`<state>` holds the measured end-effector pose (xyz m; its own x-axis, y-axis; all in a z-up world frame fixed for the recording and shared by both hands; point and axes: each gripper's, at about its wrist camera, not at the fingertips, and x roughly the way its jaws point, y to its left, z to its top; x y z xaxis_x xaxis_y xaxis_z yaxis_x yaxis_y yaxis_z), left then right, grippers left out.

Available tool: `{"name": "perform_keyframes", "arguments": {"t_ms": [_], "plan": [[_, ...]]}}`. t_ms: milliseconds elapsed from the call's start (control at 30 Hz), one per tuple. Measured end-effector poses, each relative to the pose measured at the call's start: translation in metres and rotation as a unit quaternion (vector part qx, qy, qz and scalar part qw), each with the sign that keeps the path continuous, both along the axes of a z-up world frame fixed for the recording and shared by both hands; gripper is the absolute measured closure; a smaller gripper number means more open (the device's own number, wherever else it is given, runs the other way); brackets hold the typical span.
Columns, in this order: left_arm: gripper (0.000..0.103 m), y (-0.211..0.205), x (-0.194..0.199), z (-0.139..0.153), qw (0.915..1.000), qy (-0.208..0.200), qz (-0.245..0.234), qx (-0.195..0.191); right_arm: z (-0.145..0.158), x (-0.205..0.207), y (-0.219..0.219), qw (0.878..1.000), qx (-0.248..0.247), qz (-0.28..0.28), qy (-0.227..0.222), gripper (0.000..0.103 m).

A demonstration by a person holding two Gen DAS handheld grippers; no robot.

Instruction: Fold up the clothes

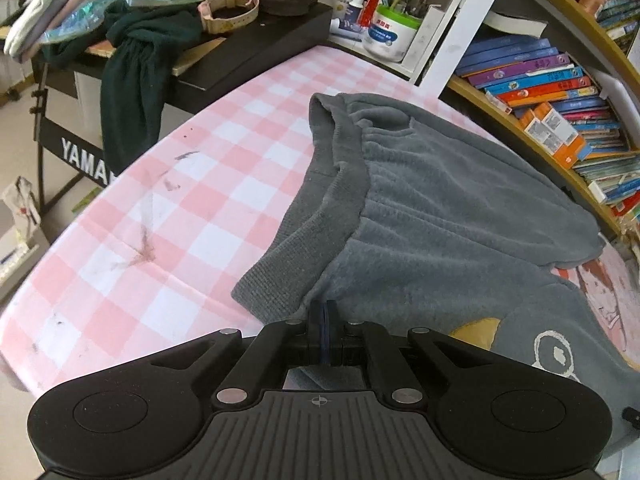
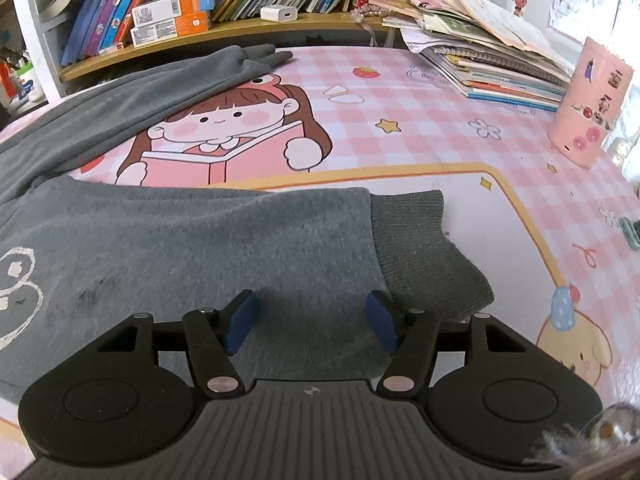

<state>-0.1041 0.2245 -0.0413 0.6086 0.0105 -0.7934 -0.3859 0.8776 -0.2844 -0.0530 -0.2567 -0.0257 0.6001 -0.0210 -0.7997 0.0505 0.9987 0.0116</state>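
On the pink checked table cover [image 1: 168, 184] a grey fleece sweatshirt [image 1: 440, 208] lies spread, its ribbed hem [image 1: 288, 248] turned up toward the near edge. 1 sleeve [image 2: 224, 240] stretches flat across the front, ending in a darker ribbed cuff [image 2: 420, 248]; the other sleeve [image 2: 160, 84] trails off toward the bookshelf [image 2: 224, 32]. A white cartoon print [image 2: 16, 280] shows on the chest, and a dark smudge marks the sleeve fabric.

Pinched tight, the left gripper [image 1: 323, 320] holds a bit of the sweatshirt just beside the hem. The right gripper [image 2: 312, 320] stands at a middling width over the sleeve near the cuff, its 2 blue pads [image 2: 240, 320] clear of the cloth, gripping nothing.

My worry is the left pinch: it looks shallow, so a pull could slip it free or lift only 1 layer and skew the fold. If the right side closes too near the cuff, the thick sleeve may bunch. Stacked notebooks [image 2: 500, 68] and a pink cup [image 2: 588, 108] sit well apart.
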Motion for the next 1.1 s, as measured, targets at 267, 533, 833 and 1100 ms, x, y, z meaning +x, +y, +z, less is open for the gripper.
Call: {"name": "perform_keyframes", "arguments": {"t_ms": [267, 533, 833, 1100], "plan": [[0.034, -0.043, 0.001, 0.038, 0.9913, -0.043, -0.081, 0.095, 0.021, -0.033, 0.031, 0.999, 0.014, 0.024, -0.022, 0.032], [0.016, -0.081, -0.002, 0.049, 0.9792, -0.057, -0.154, 0.119, 0.036, -0.051, 0.073, 0.997, -0.005, 0.056, -0.044, 0.016], [0.011, -0.102, -0.018, 0.045, 0.9650, -0.057, -0.211, 0.146, 0.038, -0.064, 0.097, 0.996, -0.020, 0.078, -0.044, 0.013], [0.010, -0.108, -0.020, 0.035, 0.9644, -0.039, -0.225, 0.133, 0.035, -0.069, 0.113, 0.994, -0.031, 0.098, -0.031, 0.012]]}}
